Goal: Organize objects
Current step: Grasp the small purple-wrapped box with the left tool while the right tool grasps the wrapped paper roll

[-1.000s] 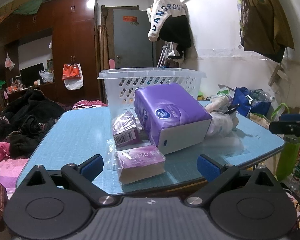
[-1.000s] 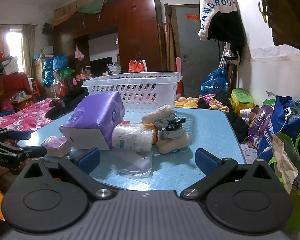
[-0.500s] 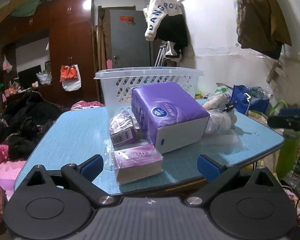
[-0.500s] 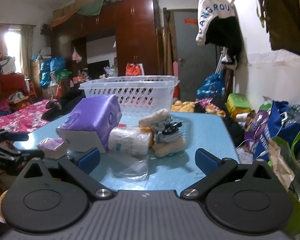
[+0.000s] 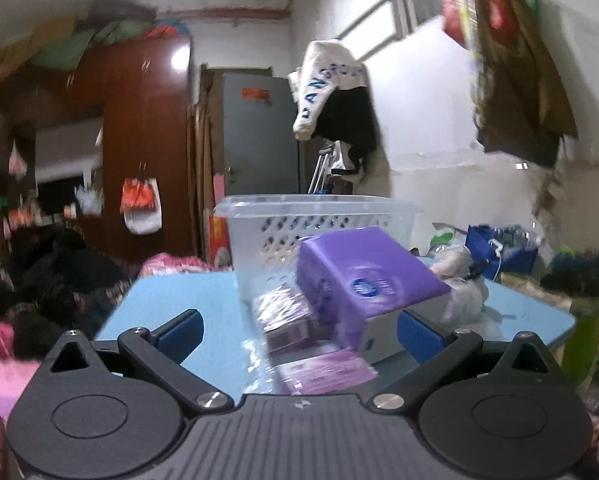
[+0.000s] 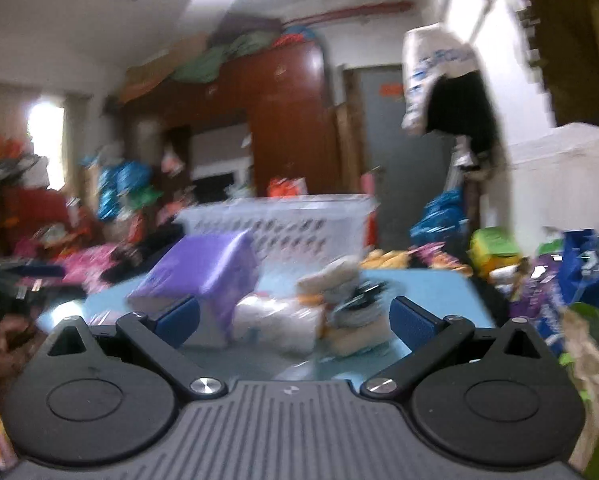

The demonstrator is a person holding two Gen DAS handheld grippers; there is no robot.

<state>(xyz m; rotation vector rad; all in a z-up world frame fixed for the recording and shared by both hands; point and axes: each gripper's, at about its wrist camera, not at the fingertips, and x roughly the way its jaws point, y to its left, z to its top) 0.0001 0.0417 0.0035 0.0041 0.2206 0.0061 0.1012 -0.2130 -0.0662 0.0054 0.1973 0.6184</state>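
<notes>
Both views blurred. We hold left gripper (image 5: 299, 330) and right gripper (image 6: 295, 320) spread, empty. Only our left view shows small purple pack (image 5: 325, 372); only right shows sock bundle (image 6: 351, 312).

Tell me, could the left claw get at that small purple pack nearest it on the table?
Probably yes: the left claw is open, and the small purple pack lies at the near table edge with nothing in front.

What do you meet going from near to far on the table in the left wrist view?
Small purple pack → big purple tissue pack → white basket.
</notes>
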